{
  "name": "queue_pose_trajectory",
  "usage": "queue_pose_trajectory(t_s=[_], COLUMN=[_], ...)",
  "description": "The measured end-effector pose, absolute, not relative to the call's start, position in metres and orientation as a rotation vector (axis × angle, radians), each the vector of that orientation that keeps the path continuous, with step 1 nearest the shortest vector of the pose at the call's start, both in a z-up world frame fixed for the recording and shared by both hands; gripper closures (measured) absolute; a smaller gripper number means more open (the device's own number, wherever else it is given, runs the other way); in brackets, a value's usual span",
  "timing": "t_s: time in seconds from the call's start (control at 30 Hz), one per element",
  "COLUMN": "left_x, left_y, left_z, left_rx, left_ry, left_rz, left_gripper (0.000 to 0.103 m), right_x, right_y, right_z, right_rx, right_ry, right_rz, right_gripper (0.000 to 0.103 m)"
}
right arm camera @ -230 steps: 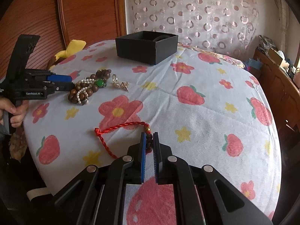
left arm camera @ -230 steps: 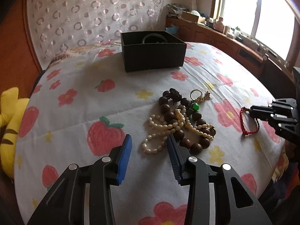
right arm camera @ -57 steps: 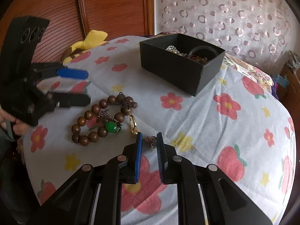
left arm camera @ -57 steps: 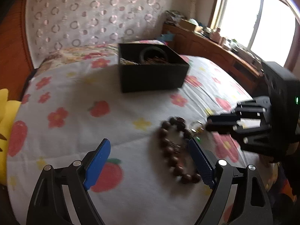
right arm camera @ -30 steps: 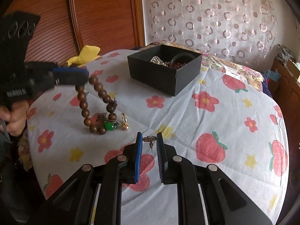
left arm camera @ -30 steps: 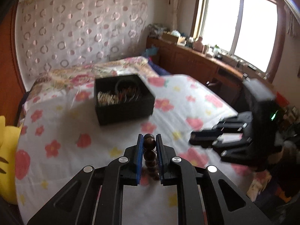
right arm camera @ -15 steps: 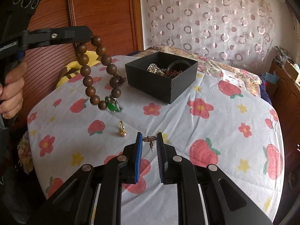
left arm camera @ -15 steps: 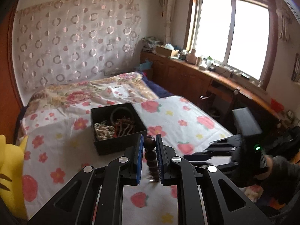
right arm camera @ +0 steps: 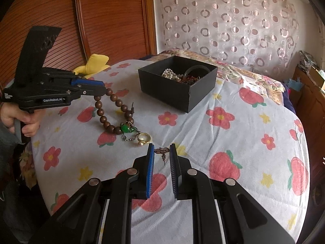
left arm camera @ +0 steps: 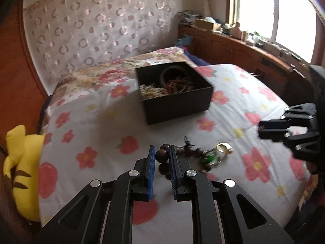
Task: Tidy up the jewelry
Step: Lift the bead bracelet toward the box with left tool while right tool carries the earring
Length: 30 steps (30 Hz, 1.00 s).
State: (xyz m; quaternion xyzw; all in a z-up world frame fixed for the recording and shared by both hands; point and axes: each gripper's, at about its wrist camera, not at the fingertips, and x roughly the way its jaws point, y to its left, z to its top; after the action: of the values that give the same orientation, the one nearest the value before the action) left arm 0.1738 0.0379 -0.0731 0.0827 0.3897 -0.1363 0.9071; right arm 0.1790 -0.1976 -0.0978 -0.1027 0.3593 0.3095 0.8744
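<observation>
A bed covered by a white sheet printed with red flowers and strawberries carried everything. Toward its far side stood an open black square box holding pearls and a dark bangle. The left claw was clenched on a brown wooden bead bracelet, whose low end with a green stone touched the sheet beside a gold ring. The right claw gripped a small bronze stud earring above the sheet.
</observation>
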Motion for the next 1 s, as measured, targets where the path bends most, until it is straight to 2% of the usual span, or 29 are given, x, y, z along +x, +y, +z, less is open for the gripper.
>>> queue_pose_trajectory(t_s=[0.17,0.47,1.0], left_x=[0.164,0.159,0.172], left_y=[0.053,0.022,0.0], left_z=[-0.047,0.006,0.033], left_rx=[0.088,0.105,0.135], left_ry=[0.742,0.642,0.595], left_rz=[-0.313,-0.42,-0.444], left_gripper=[0.091,0.091,0.091], right_x=[0.18,0.18,0.179], right_y=[-0.198,-0.197,-0.204], right_z=[-0.097,-0.094,-0.078], right_rx=[-0.216,-0.211,-0.209], right_ry=[0.75,0.743,0.705], right_rz=[0.64,0.64,0.628], right_gripper=[0.086,0.086,0.086])
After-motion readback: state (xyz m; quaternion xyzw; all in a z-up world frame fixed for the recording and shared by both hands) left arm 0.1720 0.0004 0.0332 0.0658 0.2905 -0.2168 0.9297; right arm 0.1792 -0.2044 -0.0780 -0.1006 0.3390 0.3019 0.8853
